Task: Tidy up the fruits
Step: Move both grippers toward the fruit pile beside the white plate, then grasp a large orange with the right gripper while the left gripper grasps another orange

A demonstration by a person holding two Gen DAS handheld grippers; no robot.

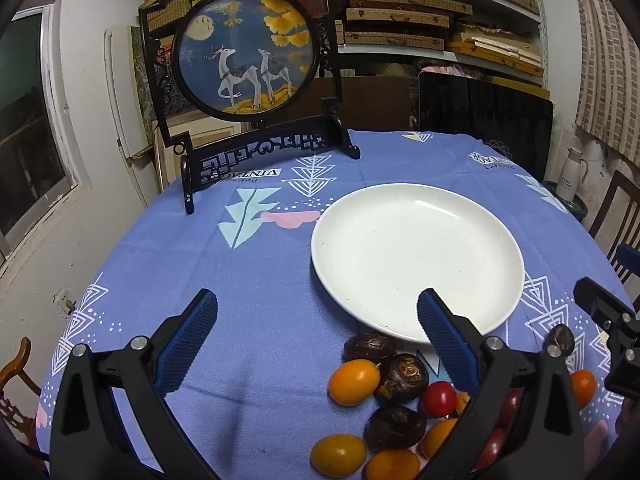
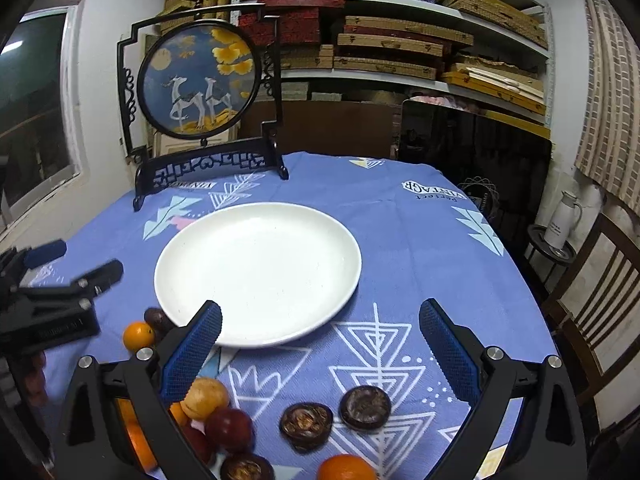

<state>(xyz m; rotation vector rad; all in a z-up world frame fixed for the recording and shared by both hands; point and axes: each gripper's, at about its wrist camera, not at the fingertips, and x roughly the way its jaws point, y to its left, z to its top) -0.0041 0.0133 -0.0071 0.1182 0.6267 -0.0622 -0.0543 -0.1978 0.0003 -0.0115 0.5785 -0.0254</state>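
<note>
An empty white plate (image 1: 416,256) (image 2: 258,272) lies on the blue patterned tablecloth (image 1: 224,264). Near its front edge is a loose pile of fruit: orange kumquats (image 1: 353,382), dark brown wrinkled fruits (image 1: 403,376) and a red cherry tomato (image 1: 439,398). My left gripper (image 1: 318,318) is open above the cloth, left of the pile, holding nothing. My right gripper (image 2: 320,328) is open too, over the plate's near edge, with dark fruits (image 2: 365,406) and a red one (image 2: 229,428) below it. Each gripper shows at the edge of the other's view.
A framed round deer picture on a black stand (image 1: 248,56) rises at the table's far left. Shelves of stacked boxes (image 2: 384,44) fill the back wall. A wooden chair (image 2: 600,300) and a white flask (image 2: 562,220) stand to the right; a window (image 1: 28,120) on the left.
</note>
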